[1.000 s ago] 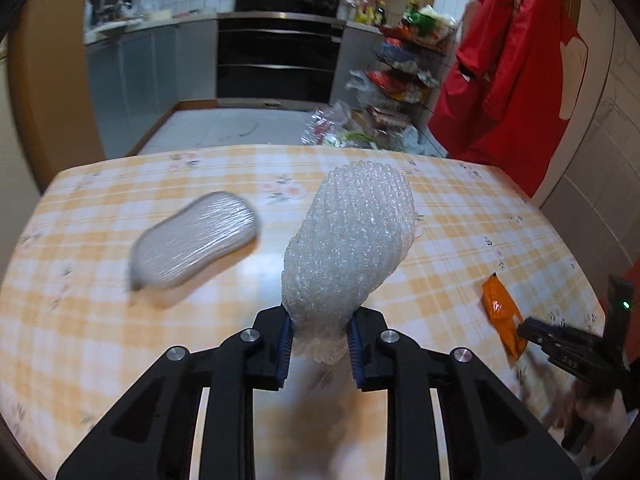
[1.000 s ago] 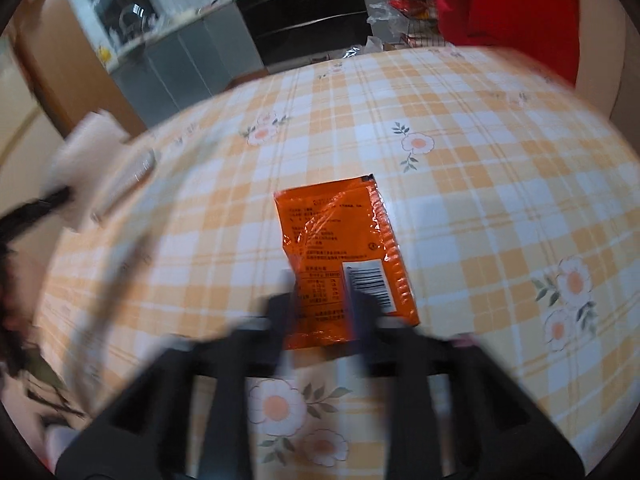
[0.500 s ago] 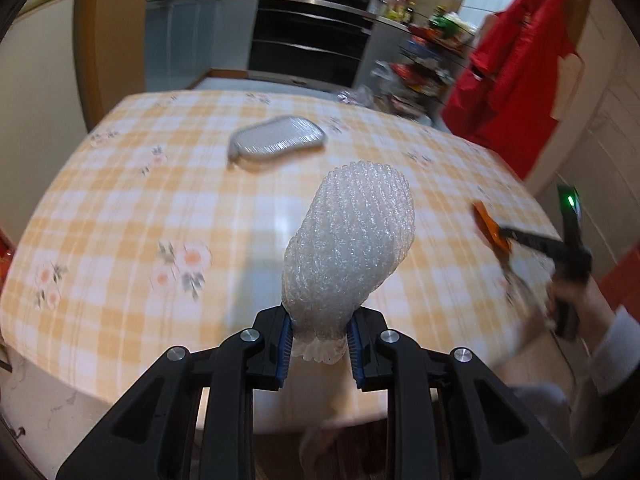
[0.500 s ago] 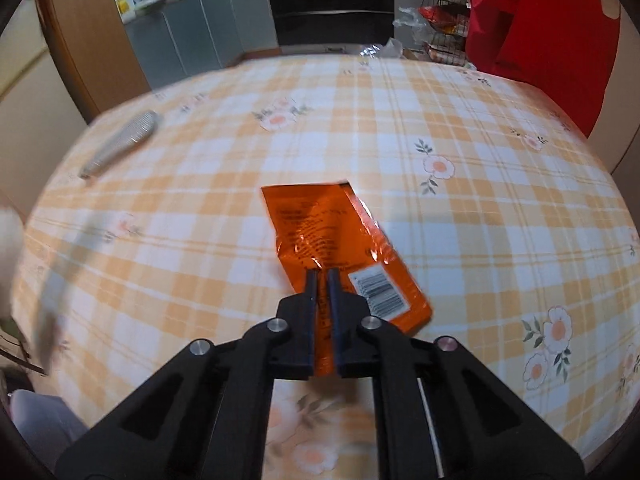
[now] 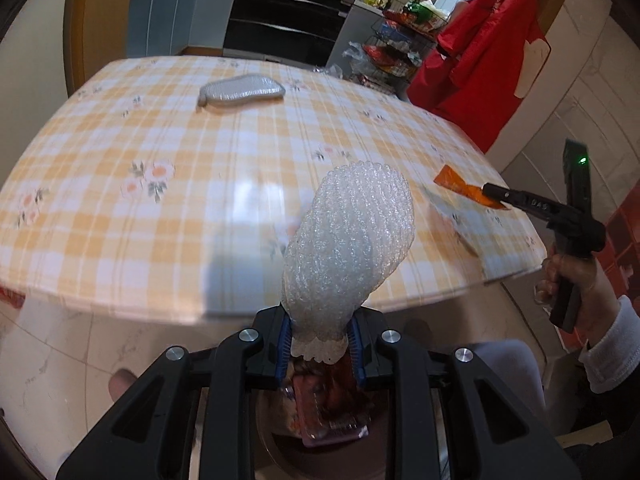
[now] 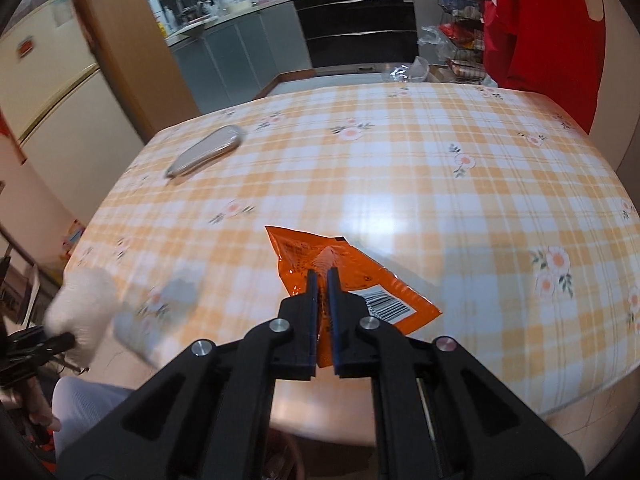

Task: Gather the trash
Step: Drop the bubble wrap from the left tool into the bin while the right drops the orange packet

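Observation:
My left gripper (image 5: 319, 343) is shut on the neck of a white foam net sleeve (image 5: 348, 240), which stands up past the near table edge over a dark bin (image 5: 320, 428) holding packaging. That sleeve (image 6: 82, 308) appears blurred at the left in the right wrist view. My right gripper (image 6: 323, 276) is shut on an orange snack wrapper (image 6: 352, 272), lifted a little above the checked tablecloth (image 6: 400, 168). From the left wrist view the wrapper (image 5: 464, 188) hangs from the right gripper (image 5: 490, 192) near the table's right edge. A silver foam sleeve (image 5: 242, 89) lies flat at the table's far side.
A person's hand and white sleeve (image 5: 592, 312) hold the right gripper. Red clothing (image 5: 488, 52) hangs at the right past the table. Kitchen cabinets and an oven (image 5: 280, 20) stand behind, with a wire rack (image 5: 396, 48) of packets. A fridge (image 6: 48, 92) is at the left.
My right gripper closed on the orange wrapper and lifted it off the cloth. My left gripper carried the white sleeve back from over the table to beyond its near edge, above the bin.

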{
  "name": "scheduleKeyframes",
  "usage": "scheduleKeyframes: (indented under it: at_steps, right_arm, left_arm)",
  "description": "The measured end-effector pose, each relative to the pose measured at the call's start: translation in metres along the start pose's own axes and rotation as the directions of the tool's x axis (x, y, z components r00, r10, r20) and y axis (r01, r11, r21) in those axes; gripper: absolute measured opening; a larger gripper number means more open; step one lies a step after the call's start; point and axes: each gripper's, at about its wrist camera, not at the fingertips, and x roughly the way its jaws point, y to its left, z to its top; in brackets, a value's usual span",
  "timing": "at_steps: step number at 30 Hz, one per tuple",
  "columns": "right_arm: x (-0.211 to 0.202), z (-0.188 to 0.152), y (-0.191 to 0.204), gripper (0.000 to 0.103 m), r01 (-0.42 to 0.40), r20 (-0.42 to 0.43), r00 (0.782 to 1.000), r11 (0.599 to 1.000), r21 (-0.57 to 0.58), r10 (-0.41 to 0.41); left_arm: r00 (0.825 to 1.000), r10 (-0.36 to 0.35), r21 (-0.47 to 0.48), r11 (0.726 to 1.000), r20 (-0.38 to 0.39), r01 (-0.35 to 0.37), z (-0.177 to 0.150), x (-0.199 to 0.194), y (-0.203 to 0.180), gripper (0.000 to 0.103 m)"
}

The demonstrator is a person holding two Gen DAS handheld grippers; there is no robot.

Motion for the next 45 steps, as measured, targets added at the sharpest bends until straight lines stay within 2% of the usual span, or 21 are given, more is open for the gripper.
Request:
scheduleKeyframes:
  at_steps: [5, 10, 13, 17, 20, 24, 27, 30, 32, 34, 38, 41, 45]
  right_arm:
    - [-0.024, -0.021, 0.024, 0.009, -0.029, 0.011, 1.0, 0.999, -0.025, 0.029]
    - [-0.043, -0.028, 0.044, 0.009, -0.063, 0.02, 0.998, 0.997, -0.044, 0.064]
    - [-0.052, -0.03, 0.058, 0.009, -0.08, 0.026, 0.996, 0.995, -0.065, 0.082]
    - [-0.063, -0.034, 0.074, 0.009, -0.111, 0.025, 0.993, 0.991, -0.08, 0.113]
    - [-0.067, -0.039, 0.084, 0.009, -0.135, 0.009, 0.991, 0.987, -0.087, 0.136]
    - [-0.064, -0.055, 0.096, 0.009, -0.181, -0.057, 0.983, 0.98, -0.087, 0.177]
    - [-0.056, -0.069, 0.103, 0.009, -0.204, -0.118, 0.974, 0.975, -0.092, 0.193]
    - [-0.042, -0.085, 0.109, 0.011, -0.231, -0.198, 0.957, 0.969, -0.082, 0.211]
    - [-0.033, -0.093, 0.113, 0.019, -0.24, -0.243, 0.946, 0.967, -0.085, 0.213]
    - [-0.029, -0.097, 0.117, 0.044, -0.247, -0.255, 0.942, 0.965, -0.085, 0.218]
    - [-0.028, -0.087, 0.115, 0.05, -0.238, -0.233, 0.949, 0.967, -0.087, 0.213]
    - [-0.026, -0.07, 0.109, 0.06, -0.203, -0.204, 0.962, 0.974, -0.1, 0.179]
    - [-0.017, -0.042, 0.095, 0.062, -0.154, -0.17, 0.976, 0.982, -0.113, 0.134]
  left_arm:
    - [0.998, -0.017, 0.047, 0.999, -0.059, 0.02, -0.032, 0.005, -0.014, 0.024]
    - [0.988, -0.027, 0.118, 0.992, -0.151, 0.045, -0.059, 0.013, -0.026, 0.027]
    - [0.974, -0.053, 0.148, 0.985, -0.222, 0.087, -0.072, 0.021, -0.03, 0.035]
    - [0.965, -0.063, 0.147, 0.984, -0.253, 0.103, -0.081, 0.026, -0.03, 0.055]
    - [0.97, -0.073, 0.137, 0.985, -0.233, 0.107, -0.079, 0.02, -0.025, 0.069]
    - [0.988, -0.04, 0.113, 0.992, -0.148, 0.057, -0.063, 0.001, -0.011, 0.079]
    - [0.997, 0.0, 0.063, 0.998, -0.073, 0.004, -0.045, -0.014, 0.009, 0.081]
    - [0.998, 0.059, 0.044, 0.997, -0.016, -0.058, -0.026, -0.026, 0.027, 0.082]
    - [0.996, 0.09, 0.034, 0.995, 0.011, -0.091, -0.015, -0.033, 0.036, 0.082]
    - [0.993, 0.112, 0.026, 0.993, 0.027, -0.113, -0.006, -0.037, 0.042, 0.082]
    - [0.988, 0.145, 0.021, 0.989, 0.058, -0.147, 0.013, -0.042, 0.051, 0.082]
    - [0.985, 0.156, 0.03, 0.987, 0.068, -0.158, 0.032, -0.035, 0.053, 0.082]
    - [0.982, 0.169, 0.03, 0.985, 0.081, -0.172, 0.062, -0.019, 0.057, 0.082]
